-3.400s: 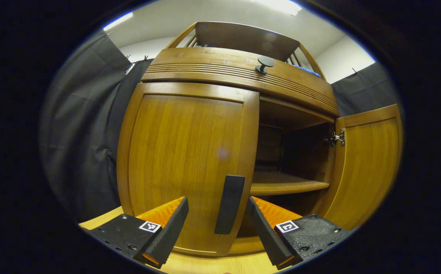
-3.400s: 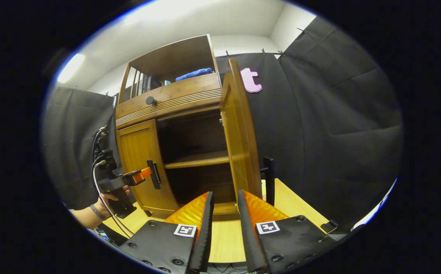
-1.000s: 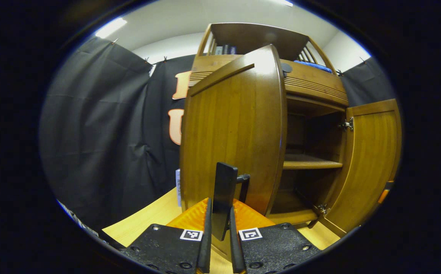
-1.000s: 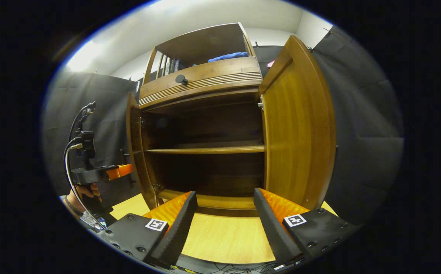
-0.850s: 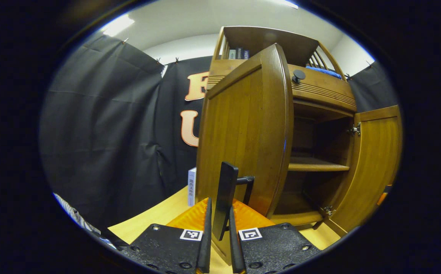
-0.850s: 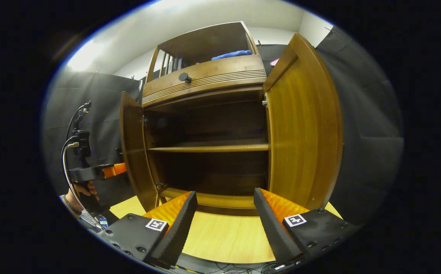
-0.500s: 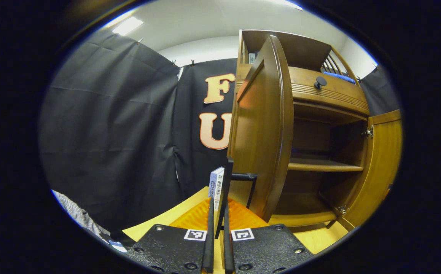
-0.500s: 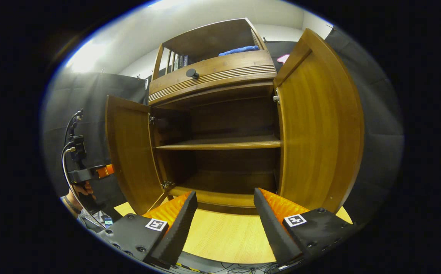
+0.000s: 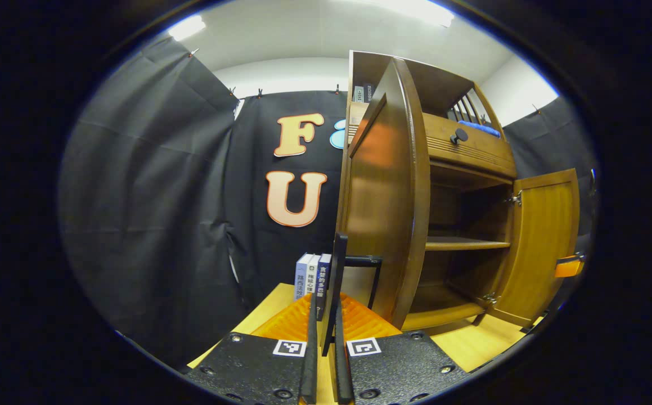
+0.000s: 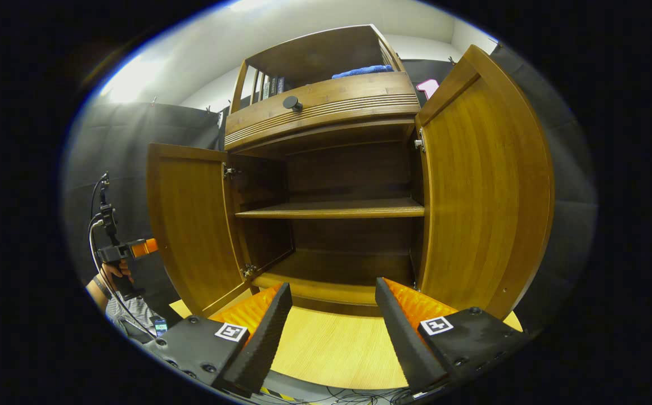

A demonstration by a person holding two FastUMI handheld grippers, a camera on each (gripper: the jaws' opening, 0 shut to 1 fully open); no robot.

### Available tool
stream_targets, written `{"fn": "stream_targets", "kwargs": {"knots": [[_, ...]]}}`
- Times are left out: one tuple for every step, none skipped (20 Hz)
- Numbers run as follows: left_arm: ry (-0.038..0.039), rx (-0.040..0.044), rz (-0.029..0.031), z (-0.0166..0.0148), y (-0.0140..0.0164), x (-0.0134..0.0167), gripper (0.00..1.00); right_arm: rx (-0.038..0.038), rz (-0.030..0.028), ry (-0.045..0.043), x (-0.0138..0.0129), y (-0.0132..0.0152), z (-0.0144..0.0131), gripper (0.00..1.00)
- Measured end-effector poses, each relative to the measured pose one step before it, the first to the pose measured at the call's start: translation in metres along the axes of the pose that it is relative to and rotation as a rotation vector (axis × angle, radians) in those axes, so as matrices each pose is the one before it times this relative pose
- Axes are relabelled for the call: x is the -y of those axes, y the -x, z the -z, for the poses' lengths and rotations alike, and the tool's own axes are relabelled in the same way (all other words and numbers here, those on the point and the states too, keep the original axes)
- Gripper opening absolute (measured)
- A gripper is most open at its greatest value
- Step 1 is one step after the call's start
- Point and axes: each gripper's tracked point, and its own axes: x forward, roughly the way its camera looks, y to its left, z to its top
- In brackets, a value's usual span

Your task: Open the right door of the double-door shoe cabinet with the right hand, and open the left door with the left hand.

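Note:
The wooden shoe cabinet (image 10: 326, 112) stands with both doors swung out. In the left gripper view the left door (image 9: 385, 197) is seen nearly edge-on, and my left gripper (image 9: 326, 343) is shut on its black bar handle (image 9: 338, 270). The right door (image 9: 539, 236) stands wide beyond it. In the right gripper view my right gripper (image 10: 331, 315) is open and holds nothing, low in front of the cabinet's bare shelf (image 10: 331, 211). There the left door (image 10: 190, 225) and right door (image 10: 483, 185) flank the opening, and the left gripper (image 10: 134, 247) sits behind the left door's outer face.
A light wooden table (image 10: 337, 349) carries the cabinet. Three books (image 9: 311, 273) stand upright beside the cabinet's left side. A drawer with a black knob (image 10: 292, 102) sits above the doors, a blue cloth (image 10: 362, 71) on the top shelf. A hand (image 10: 111, 271) holds the left gripper.
The left door has swung from shut to wide open with my left gripper shut on its handle. The right gripper has opened and pulled back from the right door.

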Motion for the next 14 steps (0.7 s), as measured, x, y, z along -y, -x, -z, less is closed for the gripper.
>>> {"fn": "stream_targets", "kwargs": {"knots": [[0.01165,-0.00073,0.03514,-0.00132,0.0004,-0.00344,0.13,-0.00154,0.00869,0.00316,0.0019,0.00041,0.00014,1.0],[0.00746,0.00792,0.02639,-0.00163,-0.00073,-0.0071,0.14,0.00065,0.00904,0.00132,0.0,0.00048,-0.00114,0.96],[0.01712,0.01375,0.02271,-0.00192,0.00051,-0.00683,0.13,0.00134,0.00995,-0.00232,0.00125,-0.00021,-0.0003,1.0],[0.03463,0.00946,0.01453,-0.00179,-0.00035,-0.00876,0.13,-0.00122,0.00891,-0.00471,0.00053,0.0008,0.00051,0.86],[0.04043,0.00157,0.01958,0.0011,0.00111,-0.00627,0.14,-0.00299,0.00792,-0.00459,0.00068,0.00078,0.00057,0.93],[0.02834,-0.00365,0.02205,0.00055,-0.00118,-0.00154,0.14,-0.00322,0.00894,-0.00311,0.00146,0.00152,-0.00071,1.0],[-0.00179,0.00084,0.01399,-0.00034,0.0005,-0.00099,0.14,-0.001,0.00837,-0.00174,0.00132,0.00072,-0.00075,1.0],[-0.0121,0.00238,0.00951,-0.00207,-0.00131,-0.0018,0.14,0.00089,0.00805,0.00041,0.00054,0.00053,-0.00057,1.0],[-0.00622,-0.0013,0.00569,-0.00001,0.00029,0.00016,0.13,0.00113,0.00796,0.00292,0.00115,0.00098,-0.00086,1.0],[0.00515,-0.00141,0.00223,-0.00038,0.00029,-0.00173,0.13,0.001,0.00403,0.00165,0.00005,0.00084,-0.0008,1.0],[0.01934,0.00026,0.00024,0.00237,0.00092,0.00049,0.13,0.00193,0.00015,-0.00226,-0.00068,0.00012,0.00006,0.96],[0.02,0.00309,-0.00562,-0.00015,0.00064,0.00051,0.13,-0.00116,-0.00248,-0.00205,-0.0012,0.00081,0.00108,0.96],[0.01159,-0.00267,-0.0102,0.00058,-0.00112,-0.0013,0.14,-0.00124,0.00036,-0.00053,0.00003,-0.0003,0.00102,0.96],[0.00195,-0.00575,-0.01264,0.00027,0.00015,-0.00053,0.13,0.00039,-0.00095,-0.00123,-0.00031,0.00037,0.00014,0.93]]}}
